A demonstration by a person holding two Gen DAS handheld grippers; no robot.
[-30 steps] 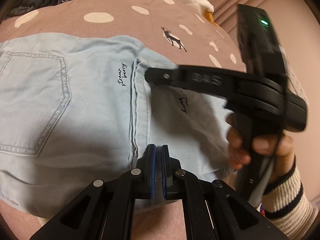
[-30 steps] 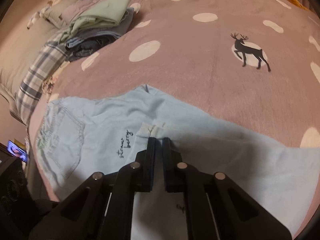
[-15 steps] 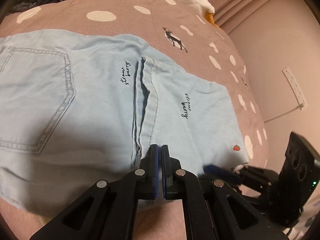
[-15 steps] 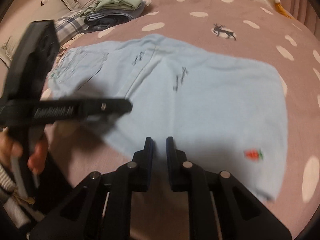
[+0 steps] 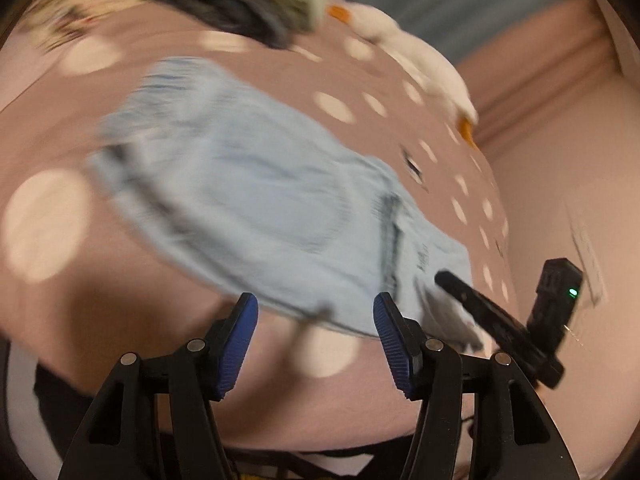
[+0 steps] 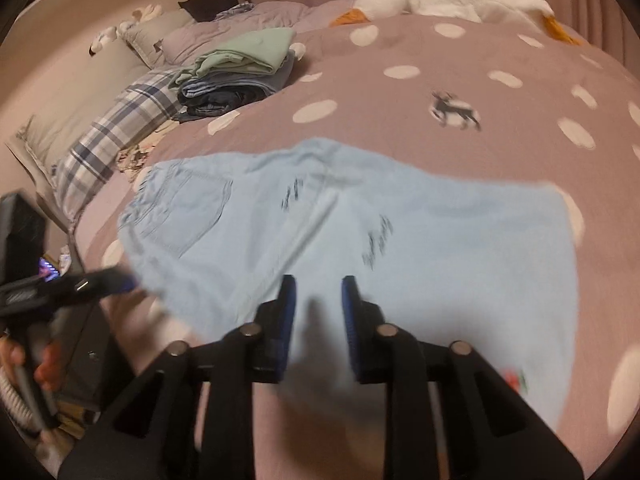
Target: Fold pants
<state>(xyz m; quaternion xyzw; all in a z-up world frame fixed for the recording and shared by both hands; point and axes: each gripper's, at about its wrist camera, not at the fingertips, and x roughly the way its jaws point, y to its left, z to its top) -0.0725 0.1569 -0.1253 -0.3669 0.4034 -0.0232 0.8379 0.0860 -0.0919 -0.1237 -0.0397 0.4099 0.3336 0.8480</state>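
Light blue denim pants [image 6: 360, 240] lie folded flat on the mauve dotted bedspread [image 6: 460, 92], back pocket at the left, a small red strawberry mark at the lower right. They also show blurred in the left wrist view [image 5: 260, 208]. My left gripper [image 5: 316, 320] is open and empty, just short of the pants' near edge. My right gripper [image 6: 318, 304] is open and empty, its fingertips over the pants' near edge. Each gripper shows in the other's view: the right gripper [image 5: 444, 280] at the pants' right end, the left gripper [image 6: 116, 282] at their left end.
A stack of folded clothes [image 6: 240, 72] sits at the back left beside a plaid pillow [image 6: 116, 128]. A white plush goose [image 6: 452, 0] lies at the far end of the bed. The bed's near edge drops off below the grippers.
Both grippers have opened from shut. The left gripper pulled back and swung left along the pants' near edge. The right gripper moved away from the fold to the near edge.
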